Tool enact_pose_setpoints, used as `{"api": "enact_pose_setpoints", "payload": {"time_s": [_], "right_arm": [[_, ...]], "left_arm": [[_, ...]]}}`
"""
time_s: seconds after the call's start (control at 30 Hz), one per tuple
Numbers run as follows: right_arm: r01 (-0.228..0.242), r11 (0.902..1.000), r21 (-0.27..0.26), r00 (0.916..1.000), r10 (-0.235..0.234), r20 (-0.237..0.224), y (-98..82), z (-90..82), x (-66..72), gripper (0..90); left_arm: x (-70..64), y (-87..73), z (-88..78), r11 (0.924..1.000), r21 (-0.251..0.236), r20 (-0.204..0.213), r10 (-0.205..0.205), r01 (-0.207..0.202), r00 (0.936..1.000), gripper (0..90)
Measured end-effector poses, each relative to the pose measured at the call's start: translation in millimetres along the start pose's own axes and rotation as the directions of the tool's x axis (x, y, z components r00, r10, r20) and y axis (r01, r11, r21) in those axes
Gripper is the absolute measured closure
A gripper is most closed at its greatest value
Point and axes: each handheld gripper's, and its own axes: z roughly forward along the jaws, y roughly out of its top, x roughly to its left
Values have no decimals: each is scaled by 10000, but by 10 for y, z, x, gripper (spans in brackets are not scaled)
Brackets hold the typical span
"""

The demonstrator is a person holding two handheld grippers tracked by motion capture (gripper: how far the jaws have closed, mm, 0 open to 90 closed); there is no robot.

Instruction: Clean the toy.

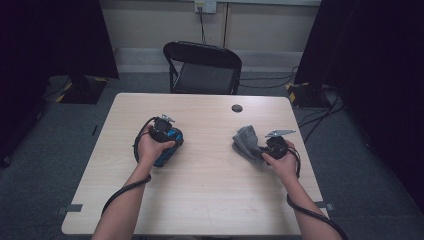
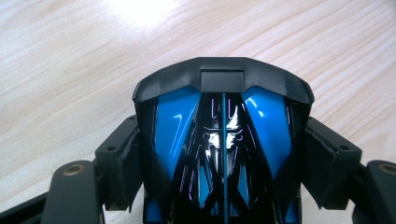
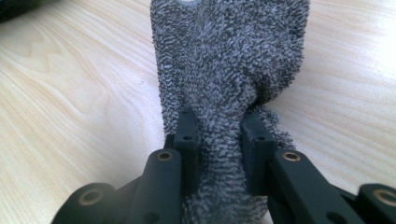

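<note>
A glossy blue and black shell-shaped object (image 2: 173, 122) sits between the jaws of my left gripper (image 2: 224, 156), whose pads press on both of its sides just above the wood. From above, this gripper (image 1: 169, 139) and the blue object (image 1: 172, 145) are left of the table's middle. My right gripper (image 3: 219, 135) is shut on a fluffy grey cloth (image 3: 229, 56), pinching a fold of it between the pads. The cloth (image 1: 245, 140) lies bunched on the table just left of the right gripper (image 1: 261, 150).
The light wooden table (image 1: 210, 190) has a small dark round cap (image 1: 237, 108) near its far edge. A black folding chair (image 1: 202, 67) stands behind the table. Dark curtains and cables flank both sides of the floor.
</note>
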Motion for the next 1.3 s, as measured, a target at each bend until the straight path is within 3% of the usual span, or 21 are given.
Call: {"api": "enact_pose_setpoints", "payload": {"time_s": [0.47, 0.7, 0.87, 1.3], "right_arm": [[68, 10000, 7, 9998, -68, 174, 8, 42, 20, 682], [82, 10000, 56, 9997, -83, 231, 10, 49, 31, 668], [76, 10000, 59, 9996, -78, 275, 15, 57, 36, 657], [55, 10000, 23, 9989, -56, 460, -16, 31, 7, 578]], "left_arm": [[13, -25, 78, 9994, 346, -136, 82, -78, 9999, 252], [12, -16, 98, 9992, 380, -217, -68, 76, 9997, 252], [-9, -20, 117, 9987, 505, -283, 85, -71, 9996, 252], [-11, -30, 150, 9978, 649, -335, 142, -120, 9993, 250]]}}
